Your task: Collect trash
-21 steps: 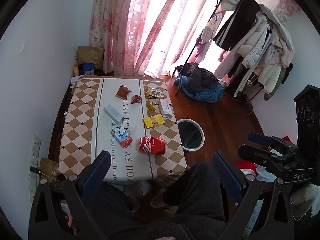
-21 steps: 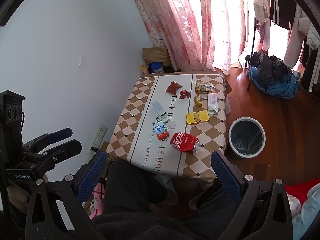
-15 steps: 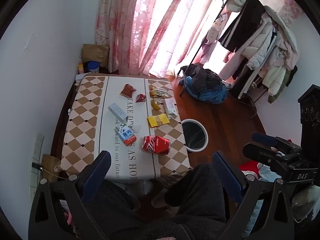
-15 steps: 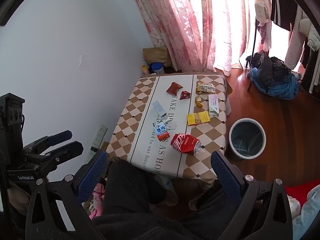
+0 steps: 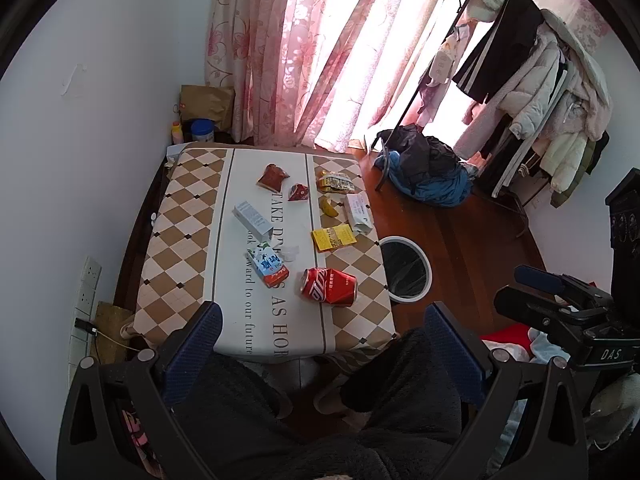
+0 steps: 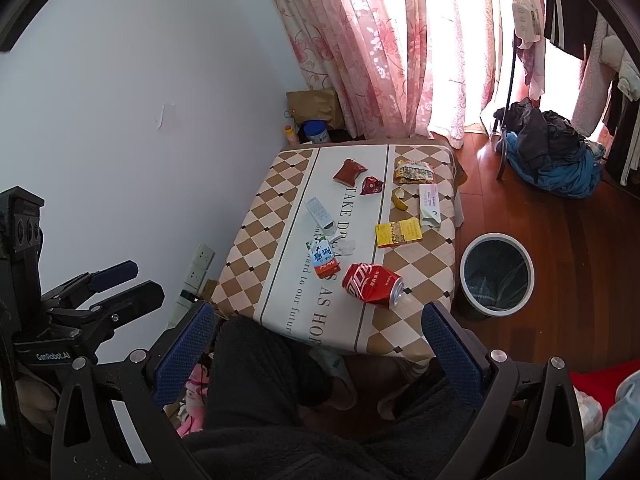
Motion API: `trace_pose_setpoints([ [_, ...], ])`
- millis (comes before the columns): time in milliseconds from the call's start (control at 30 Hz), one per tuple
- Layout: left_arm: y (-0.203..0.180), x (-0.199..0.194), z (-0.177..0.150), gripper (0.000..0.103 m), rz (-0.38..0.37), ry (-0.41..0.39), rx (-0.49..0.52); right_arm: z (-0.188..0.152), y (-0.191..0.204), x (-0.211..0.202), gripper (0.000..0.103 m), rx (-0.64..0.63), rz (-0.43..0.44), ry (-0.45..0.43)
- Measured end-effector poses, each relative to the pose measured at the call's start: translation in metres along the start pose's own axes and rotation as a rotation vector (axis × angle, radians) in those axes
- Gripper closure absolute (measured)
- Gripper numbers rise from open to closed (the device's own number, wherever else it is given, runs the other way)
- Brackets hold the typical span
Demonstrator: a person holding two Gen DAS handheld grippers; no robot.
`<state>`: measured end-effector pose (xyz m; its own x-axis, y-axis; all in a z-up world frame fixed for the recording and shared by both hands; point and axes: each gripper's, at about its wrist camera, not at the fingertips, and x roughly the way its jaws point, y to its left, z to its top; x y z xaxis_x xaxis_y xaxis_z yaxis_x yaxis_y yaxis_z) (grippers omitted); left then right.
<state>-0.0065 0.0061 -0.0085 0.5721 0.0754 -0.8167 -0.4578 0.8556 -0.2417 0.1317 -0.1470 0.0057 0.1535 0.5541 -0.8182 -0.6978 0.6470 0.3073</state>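
Note:
Trash lies scattered on the checkered table (image 5: pixel 176 248) (image 6: pixel 408 264): a crushed red can (image 5: pixel 329 286) (image 6: pixel 373 283), a blue-and-white milk carton (image 5: pixel 267 263) (image 6: pixel 324 260), a white box (image 5: pixel 253 221) (image 6: pixel 320 212), a yellow packet (image 5: pixel 333 237) (image 6: pixel 399 233), a banana peel (image 5: pixel 329 208) (image 6: pixel 399 200), red wrappers (image 5: pixel 273 177) (image 6: pixel 349 171) and a white pouch (image 5: pixel 358 213) (image 6: pixel 429 210). A white-rimmed bin (image 5: pixel 405 269) (image 6: pixel 497 276) stands on the floor right of the table. My left gripper (image 5: pixel 320 344) and right gripper (image 6: pixel 314 340) are both open and empty, held high above a person's dark-trousered lap, short of the table.
Pink curtains (image 5: pixel 304 52) hang behind the table. A clothes rack (image 5: pixel 532 80) and a heap of dark and blue clothes (image 5: pixel 428 172) (image 6: pixel 548 156) occupy the wooden floor to the right. A brown paper bag (image 5: pixel 206 106) and a can sit in the far corner.
Both views have shifted slightly; the table and trash sit a little lower and nearer in frame. The trash itself has not moved and both grippers stay open.

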Motion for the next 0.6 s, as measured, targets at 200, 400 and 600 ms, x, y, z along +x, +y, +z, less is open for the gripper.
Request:
trace_pose_setpoints([
  [200, -0.0013, 0.0027, -0.0017, 0.000, 0.004, 0.003, 0.002, -0.0019, 0.0003, 0.0003, 0.000, -0.005, -0.005, -0.003],
  [400, -0.0018, 0.0024, -0.0002, 0.000, 0.003, 0.004, 0.004, -0.0025, -0.0002, 0.0003, 0.000, -0.006, -0.007, -0.003],
  [600, -0.0034, 0.0027, -0.0005, 0.000, 0.004, 0.004, 0.005, -0.0031, -0.0010, 0.0005, 0.000, -0.005, -0.007, -0.003],
])
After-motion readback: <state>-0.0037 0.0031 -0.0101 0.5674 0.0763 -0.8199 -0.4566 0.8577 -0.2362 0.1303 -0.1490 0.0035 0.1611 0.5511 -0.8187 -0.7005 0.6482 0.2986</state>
